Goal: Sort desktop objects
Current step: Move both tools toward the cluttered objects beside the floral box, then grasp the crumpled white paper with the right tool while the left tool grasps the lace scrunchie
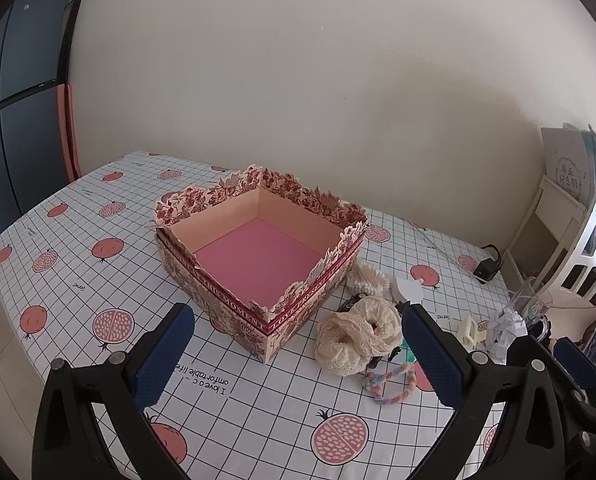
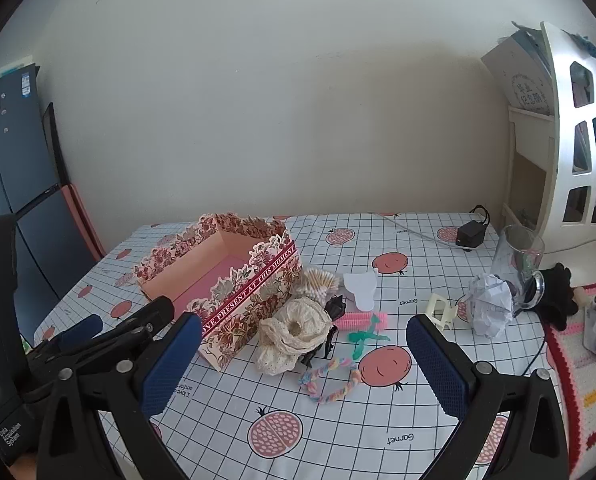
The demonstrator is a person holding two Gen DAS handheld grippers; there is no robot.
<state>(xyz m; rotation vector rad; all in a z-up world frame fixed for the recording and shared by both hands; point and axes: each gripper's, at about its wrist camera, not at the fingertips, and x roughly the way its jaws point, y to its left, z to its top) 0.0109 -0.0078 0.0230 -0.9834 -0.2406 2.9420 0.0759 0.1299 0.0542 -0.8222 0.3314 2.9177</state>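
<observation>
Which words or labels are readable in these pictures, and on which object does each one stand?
"LOVE PRESENT AT THIS MOMENT": red band of the floral box.
"Garnet", "I love a c… omfortable life": tablecloth.
"Data Acquisition System": left gripper body.
Chinese characters on the grey booklet: too blurred.

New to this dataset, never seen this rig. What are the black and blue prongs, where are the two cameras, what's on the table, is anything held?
The prongs are fingers of two handheld grippers; each camera looks along its own pair. The left gripper and right gripper are both open and hold nothing. On the checked tablecloth stands an empty floral box. Beside it lie a cream scrunchie, a pastel braided loop, a pink roller, cotton swabs and crumpled paper.
</observation>
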